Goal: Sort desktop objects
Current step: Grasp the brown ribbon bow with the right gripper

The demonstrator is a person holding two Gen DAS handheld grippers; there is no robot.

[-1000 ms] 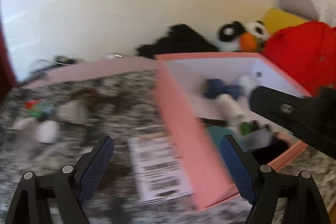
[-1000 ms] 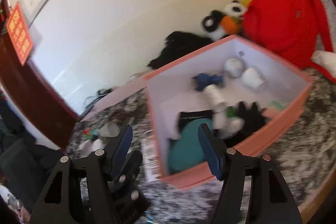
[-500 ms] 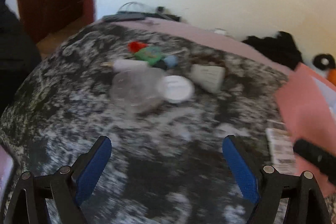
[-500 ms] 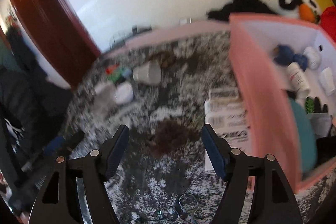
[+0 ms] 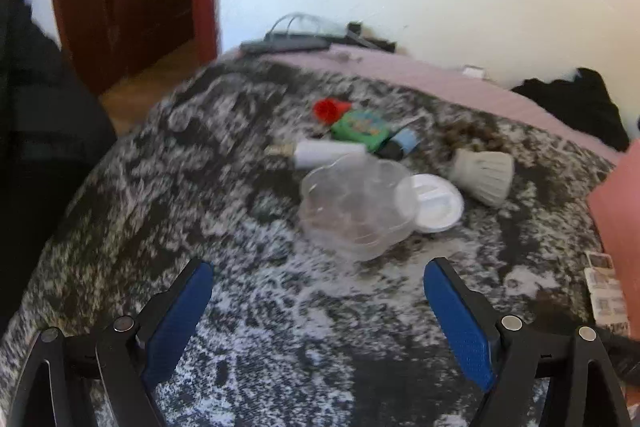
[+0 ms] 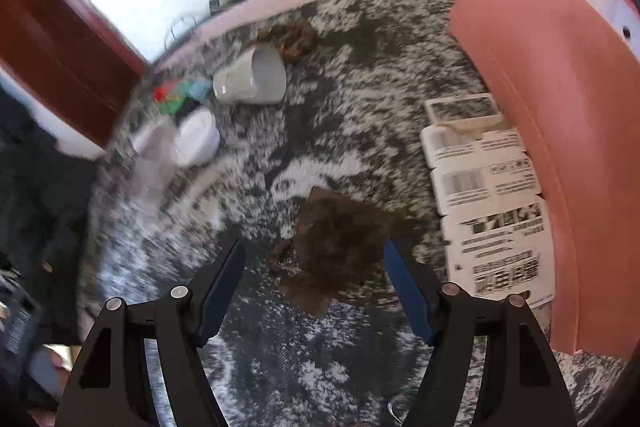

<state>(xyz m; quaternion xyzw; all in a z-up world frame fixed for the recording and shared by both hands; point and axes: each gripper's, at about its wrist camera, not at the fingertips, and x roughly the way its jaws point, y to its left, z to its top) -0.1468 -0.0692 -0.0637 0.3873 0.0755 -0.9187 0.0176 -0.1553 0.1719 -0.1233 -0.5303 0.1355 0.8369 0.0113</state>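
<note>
Desktop objects lay clustered on marbled worktop [image 5: 224, 163], far left side: clear plastic container [image 5: 356, 203] touching white round lid [image 5: 434, 203], grey ribbed cup [image 5: 484, 177] on its side just beside, white tube [image 5: 324, 153], green packet [image 5: 360, 127], red cap [image 5: 328, 109] behind. Pink box [image 6: 540, 115] stood at right w/ printed white cartons [image 6: 488, 187] against its wall; brown patch [image 6: 340, 247] near. Left claw [image 5: 316, 311] wide open, holding nothing, near container. Right claw [image 6: 316, 287] wide open, empty, over brown patch.
</note>
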